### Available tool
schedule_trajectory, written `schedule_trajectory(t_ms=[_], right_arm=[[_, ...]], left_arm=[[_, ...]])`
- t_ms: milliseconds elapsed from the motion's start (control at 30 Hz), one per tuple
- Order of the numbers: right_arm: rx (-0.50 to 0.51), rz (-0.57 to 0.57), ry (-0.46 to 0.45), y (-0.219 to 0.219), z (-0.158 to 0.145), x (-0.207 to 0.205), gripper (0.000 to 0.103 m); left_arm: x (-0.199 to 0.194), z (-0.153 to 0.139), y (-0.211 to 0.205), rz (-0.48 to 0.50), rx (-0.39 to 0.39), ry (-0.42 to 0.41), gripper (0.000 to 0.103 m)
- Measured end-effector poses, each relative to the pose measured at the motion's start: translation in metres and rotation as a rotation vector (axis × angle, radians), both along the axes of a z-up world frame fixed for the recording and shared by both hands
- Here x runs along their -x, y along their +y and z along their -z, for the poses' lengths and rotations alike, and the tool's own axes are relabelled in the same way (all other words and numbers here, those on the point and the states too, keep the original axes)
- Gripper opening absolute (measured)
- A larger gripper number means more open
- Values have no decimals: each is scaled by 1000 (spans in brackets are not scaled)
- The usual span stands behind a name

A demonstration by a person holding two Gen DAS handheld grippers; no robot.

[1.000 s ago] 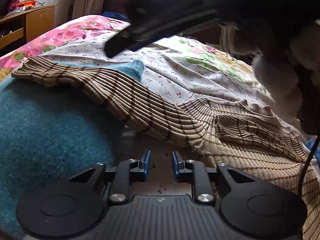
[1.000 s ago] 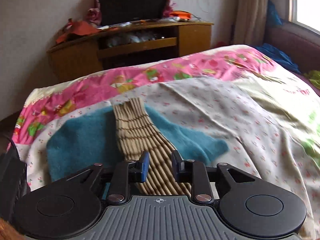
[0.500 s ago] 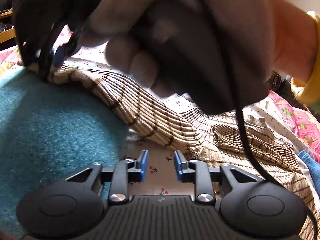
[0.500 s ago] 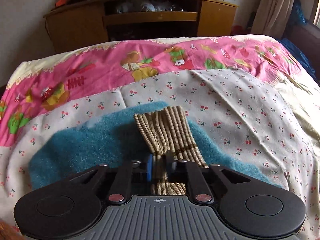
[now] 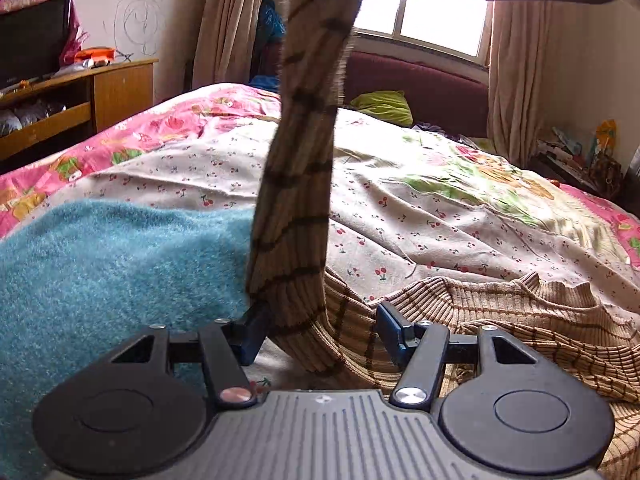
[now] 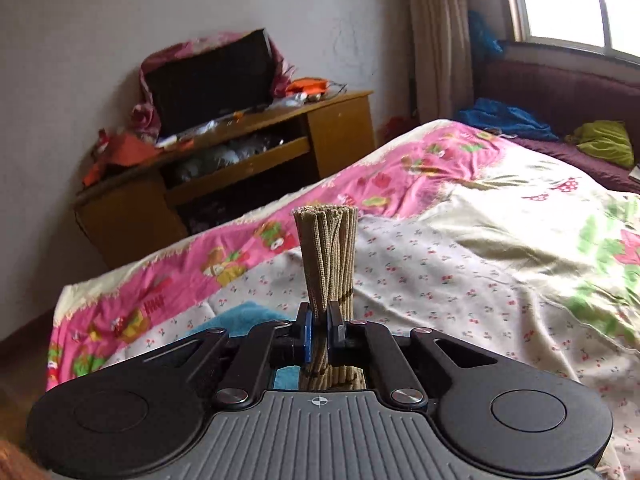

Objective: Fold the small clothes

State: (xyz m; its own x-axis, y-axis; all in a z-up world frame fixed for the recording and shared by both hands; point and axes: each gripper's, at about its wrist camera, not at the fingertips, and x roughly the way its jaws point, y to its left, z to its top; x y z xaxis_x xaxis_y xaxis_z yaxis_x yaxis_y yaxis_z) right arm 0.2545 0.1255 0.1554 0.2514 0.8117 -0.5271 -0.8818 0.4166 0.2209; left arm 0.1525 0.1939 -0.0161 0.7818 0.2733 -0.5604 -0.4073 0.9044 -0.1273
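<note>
- Progress: early, by my read. Sweater (image 5: 520,320) body lies rumpled on the bed (image 5: 440,200), collar side showing, no finished fold visible.
- One sleeve (image 5: 300,184) is lifted off the bed and hangs as a taut strip rising out of the top of the left view; its base joins the sweater body right at the left gripper.
- Left to do, as I judge it: lay that sleeve across the body, do the other sleeve, then fold the body.
- Right gripper (image 6: 319,334): jaws pinched nearly together on the sleeve cuff (image 6: 327,256), which sticks out bunched beyond the tips. Firm hold from the look of it.
- Left gripper (image 5: 320,330): jaws spread wide, holding nothing. Sleeve base sits between them, close to or touching the left finger; contact can't be confirmed.
- Blue towel (image 5: 100,272) lies on the bed just left of the sweater, beside the left gripper.
</note>
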Motion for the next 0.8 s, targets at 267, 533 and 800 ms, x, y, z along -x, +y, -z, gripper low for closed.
schedule_trajectory(t_ms=[267,533,800], right_arm=[[-201,259,63,-167,-2,-31,6],[-169,559,273,-297,105,-49,6],[-149,717,540,-347,203,-45,16]], left_arm=[[-7,-27,-58,90,-126,-114,67],[-58,21,-140,346,-244,105,28],[-37,45,-164,451,-421,178,28]])
